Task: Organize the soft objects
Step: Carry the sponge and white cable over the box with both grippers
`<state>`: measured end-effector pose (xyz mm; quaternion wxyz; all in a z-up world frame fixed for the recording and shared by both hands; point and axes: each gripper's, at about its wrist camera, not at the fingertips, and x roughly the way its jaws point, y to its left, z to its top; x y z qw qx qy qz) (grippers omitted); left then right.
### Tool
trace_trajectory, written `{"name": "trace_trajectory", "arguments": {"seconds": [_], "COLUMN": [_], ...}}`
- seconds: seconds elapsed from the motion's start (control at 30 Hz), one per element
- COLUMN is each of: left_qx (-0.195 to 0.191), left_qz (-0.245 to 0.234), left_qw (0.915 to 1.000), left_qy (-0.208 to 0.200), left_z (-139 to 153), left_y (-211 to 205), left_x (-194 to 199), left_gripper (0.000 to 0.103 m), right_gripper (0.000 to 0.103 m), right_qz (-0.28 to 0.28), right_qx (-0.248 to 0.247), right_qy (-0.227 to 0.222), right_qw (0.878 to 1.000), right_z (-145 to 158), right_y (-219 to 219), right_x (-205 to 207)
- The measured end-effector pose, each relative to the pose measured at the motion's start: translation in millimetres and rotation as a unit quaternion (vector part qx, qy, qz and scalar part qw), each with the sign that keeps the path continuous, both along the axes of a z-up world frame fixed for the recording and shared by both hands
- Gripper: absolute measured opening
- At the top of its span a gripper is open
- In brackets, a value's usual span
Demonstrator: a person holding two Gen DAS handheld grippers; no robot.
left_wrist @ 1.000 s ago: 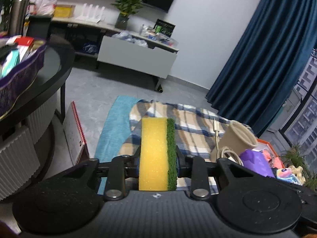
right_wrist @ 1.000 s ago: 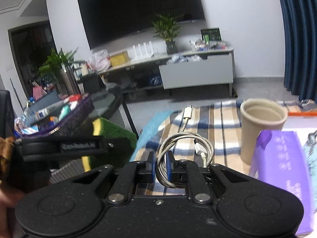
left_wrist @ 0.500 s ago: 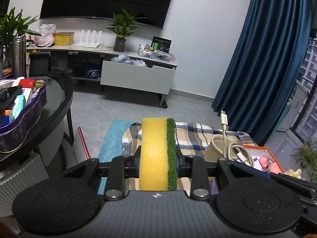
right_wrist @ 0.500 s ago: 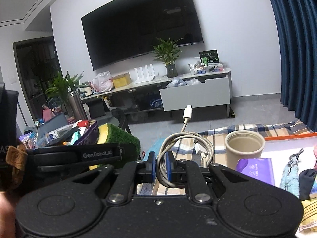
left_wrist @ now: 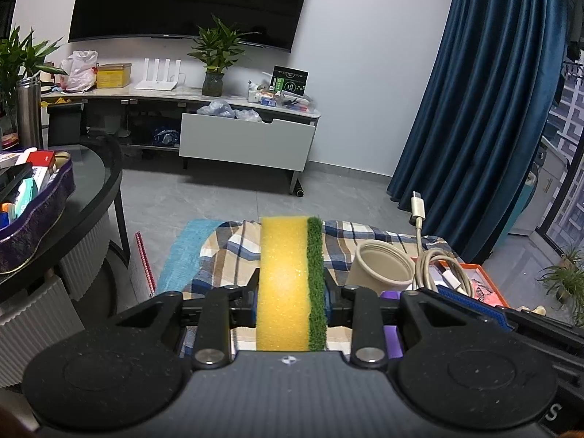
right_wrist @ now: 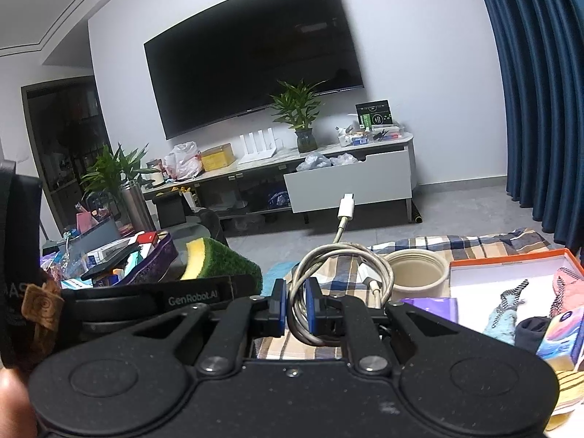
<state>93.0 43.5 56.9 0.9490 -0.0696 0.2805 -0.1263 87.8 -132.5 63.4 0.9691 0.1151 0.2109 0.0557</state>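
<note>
My left gripper [left_wrist: 290,297] is shut on a yellow sponge [left_wrist: 283,281] with a green scouring side, held upright above the plaid cloth [left_wrist: 226,255]. The right gripper [right_wrist: 294,304] is shut on a coiled white charging cable [right_wrist: 341,255] whose plug sticks up. In the right wrist view the sponge [right_wrist: 215,259] and the left gripper's body show at the left. The cable [left_wrist: 436,266] and part of the right gripper appear at the right of the left wrist view. A beige cup [right_wrist: 416,268] stands on the cloth just beyond the cable.
An orange-rimmed box [right_wrist: 511,259] at the right holds socks and small soft items, with a purple packet [right_wrist: 430,306] in front of it. A dark round table [left_wrist: 87,189] at the left carries a purple tray [left_wrist: 40,208] of clutter. A TV cabinet [left_wrist: 248,142] stands by the far wall.
Both grippers have risen with their loads, so the cloth, cup and box now sit lower and farther in both views. The grips on sponge and cable are unchanged.
</note>
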Motion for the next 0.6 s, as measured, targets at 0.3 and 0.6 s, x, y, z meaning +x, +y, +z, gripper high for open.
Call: {"name": "trace_trajectory", "arguments": {"seconds": [0.3,0.6], "left_qx": [-0.011,-0.012], "left_qz": [0.008,0.003], "left_qw": [0.9999,0.9998], "left_qy": [0.001,0.013], "left_z": [2,3], "left_y": [-20,-38], "left_x": [-9,-12], "left_gripper": [0.031,0.031], "right_gripper": [0.014,0.014], "right_qz": [0.009,-0.004], "right_qx": [-0.010,0.002], "right_qy": [-0.011,-0.017], "right_qw": [1.000,1.000], "right_z": [8,10], "right_y": [-19,-49], "right_x": [-11,-22]}}
